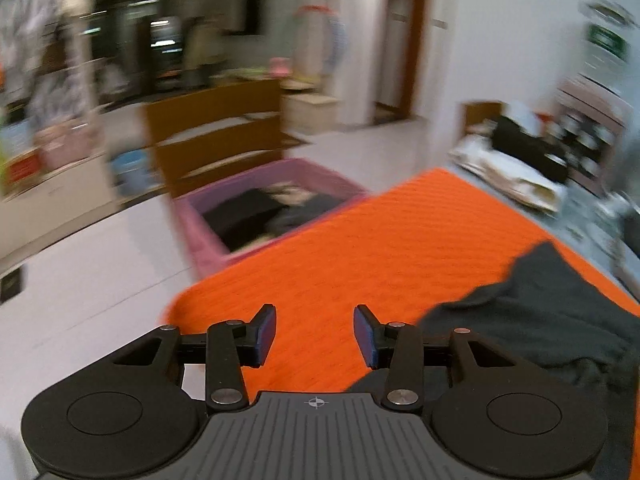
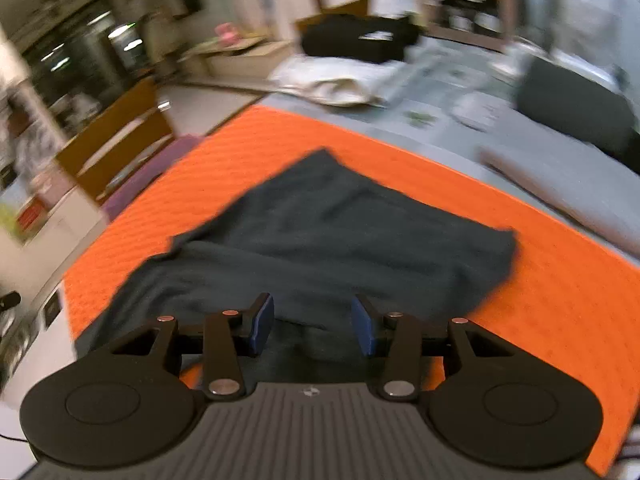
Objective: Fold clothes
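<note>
A dark grey garment (image 2: 328,232) lies partly folded on an orange mat (image 2: 560,280). In the right wrist view my right gripper (image 2: 312,324) hovers over the garment's near edge, open, nothing between its blue pads. In the left wrist view the same garment (image 1: 552,320) lies at the right. My left gripper (image 1: 315,334) stands open over the bare orange mat (image 1: 360,240), left of the cloth, with an empty gap between its fingers. Both views are motion-blurred.
A pink basket (image 1: 200,236) holding dark clothes stands on the floor beyond the mat's far left corner, with a wooden chair (image 1: 216,140) behind it. Pillows (image 2: 340,84) and a black bag (image 2: 360,36) lie past the mat. A dark cushion (image 2: 576,108) sits at the right.
</note>
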### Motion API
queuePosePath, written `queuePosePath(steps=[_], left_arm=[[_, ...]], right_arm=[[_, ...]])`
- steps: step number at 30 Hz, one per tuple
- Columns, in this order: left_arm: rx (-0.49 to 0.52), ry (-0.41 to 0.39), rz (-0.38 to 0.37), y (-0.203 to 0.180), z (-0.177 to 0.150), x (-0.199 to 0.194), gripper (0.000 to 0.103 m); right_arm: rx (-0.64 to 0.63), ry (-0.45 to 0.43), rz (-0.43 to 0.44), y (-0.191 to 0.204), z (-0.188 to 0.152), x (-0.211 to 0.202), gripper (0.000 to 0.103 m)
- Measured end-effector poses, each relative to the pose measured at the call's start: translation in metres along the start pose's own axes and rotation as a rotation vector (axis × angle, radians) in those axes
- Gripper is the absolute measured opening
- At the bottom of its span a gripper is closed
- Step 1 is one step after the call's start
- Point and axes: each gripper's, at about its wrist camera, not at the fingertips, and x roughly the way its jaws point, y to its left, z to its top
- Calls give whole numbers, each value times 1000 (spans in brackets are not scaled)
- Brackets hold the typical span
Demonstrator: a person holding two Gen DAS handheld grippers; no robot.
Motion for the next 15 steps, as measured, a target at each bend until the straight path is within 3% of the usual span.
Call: queuePosePath(steps=[8, 15], left_arm=[[190, 55, -259, -67, 48, 94, 46], [332, 123, -494, -140, 71, 165, 46]], right_arm=[[260, -65, -166, -50, -14, -6, 49], [468, -129, -247, -95, -3, 19, 49]])
